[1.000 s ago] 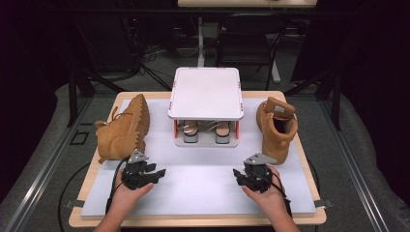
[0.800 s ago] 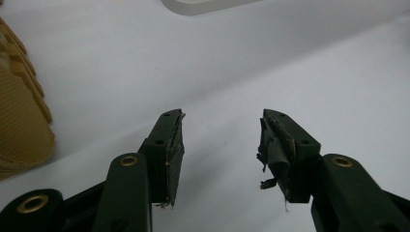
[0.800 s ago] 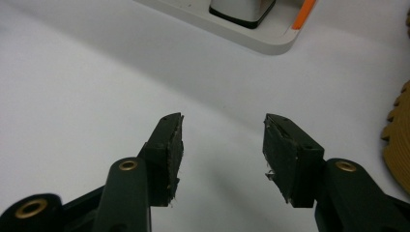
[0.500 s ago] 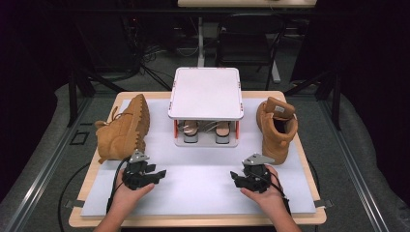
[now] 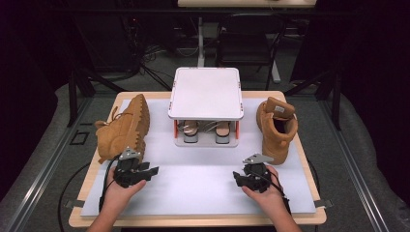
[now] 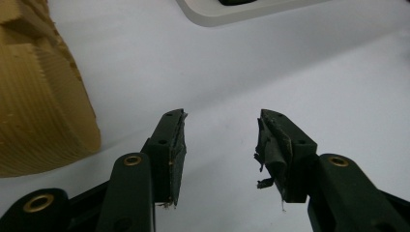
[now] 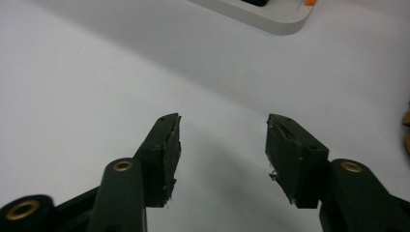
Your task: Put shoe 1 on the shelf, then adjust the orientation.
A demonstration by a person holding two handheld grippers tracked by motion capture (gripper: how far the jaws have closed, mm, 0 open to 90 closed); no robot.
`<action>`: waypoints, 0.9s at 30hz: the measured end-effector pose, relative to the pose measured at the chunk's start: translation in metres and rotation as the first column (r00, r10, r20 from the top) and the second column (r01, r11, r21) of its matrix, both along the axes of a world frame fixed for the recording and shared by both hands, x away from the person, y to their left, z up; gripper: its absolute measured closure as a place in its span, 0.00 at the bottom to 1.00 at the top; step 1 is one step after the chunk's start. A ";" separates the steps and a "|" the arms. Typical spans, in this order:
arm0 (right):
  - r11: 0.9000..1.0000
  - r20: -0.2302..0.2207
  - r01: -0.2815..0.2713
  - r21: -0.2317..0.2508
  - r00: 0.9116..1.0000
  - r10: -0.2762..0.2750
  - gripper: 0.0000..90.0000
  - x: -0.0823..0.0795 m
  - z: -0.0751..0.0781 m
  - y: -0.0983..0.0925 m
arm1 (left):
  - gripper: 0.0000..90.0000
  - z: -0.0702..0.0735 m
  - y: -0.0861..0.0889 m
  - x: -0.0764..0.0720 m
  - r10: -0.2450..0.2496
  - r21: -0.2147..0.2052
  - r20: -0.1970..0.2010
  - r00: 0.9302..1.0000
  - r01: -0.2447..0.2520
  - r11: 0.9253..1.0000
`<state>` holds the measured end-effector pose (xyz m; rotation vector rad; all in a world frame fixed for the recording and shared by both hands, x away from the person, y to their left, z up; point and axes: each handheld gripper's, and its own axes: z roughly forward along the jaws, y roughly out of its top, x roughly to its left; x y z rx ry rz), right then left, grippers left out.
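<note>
You have two tan boots on the white mat (image 5: 203,188). The left boot (image 5: 123,128) lies on its side at the left of the high view, its ridged sole facing the middle. The right boot (image 5: 276,128) stands upright at the right of that view, its opening toward the top.

Between them, at centre, sits one small white rack (image 5: 205,94) with a flat top and orange posts. On its lower shelf you can count two sandals (image 5: 205,129) side by side; what else may lie under the top is hidden.

Your left gripper (image 5: 145,171) rests low on the mat in the lower left of the high view, just below the left boot's toe, held in your left hand (image 5: 118,191). In the left gripper view its jaws stand apart with nothing between them, the pads (image 6: 270,145) frayed at their edges. The boot's sole (image 6: 41,96) fills the left of that view, close beside the left jaw but apart from it, and the rack's base (image 6: 227,12) shows at the top edge.

Your right gripper (image 5: 239,178) lies in the lower right of the high view, near the right boot's heel, in your right hand (image 5: 266,193). In the right gripper view its jaws are likewise spread over bare mat (image 7: 72,72), gripping nothing, with the rack's corner (image 7: 270,17) at the top.

The mat covers one wooden table (image 5: 193,222).
</note>
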<state>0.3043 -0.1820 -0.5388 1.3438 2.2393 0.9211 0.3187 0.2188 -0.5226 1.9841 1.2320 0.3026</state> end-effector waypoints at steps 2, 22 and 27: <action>1.000 -0.004 -0.001 0.003 1.000 0.001 0.54 0.001 -0.001 -0.001 | 0.59 0.003 0.004 0.000 0.007 -0.006 0.004 1.000 -0.007 1.000; 0.999 -0.002 -0.036 0.013 0.999 0.036 0.50 -0.002 0.000 0.004 | 0.49 0.029 0.064 0.003 0.186 -0.048 0.008 0.983 -0.185 0.981; 0.999 -0.026 -0.033 0.018 0.999 0.034 0.50 0.000 -0.001 0.003 | 0.47 0.030 0.077 0.004 0.215 -0.036 -0.008 0.977 -0.215 0.976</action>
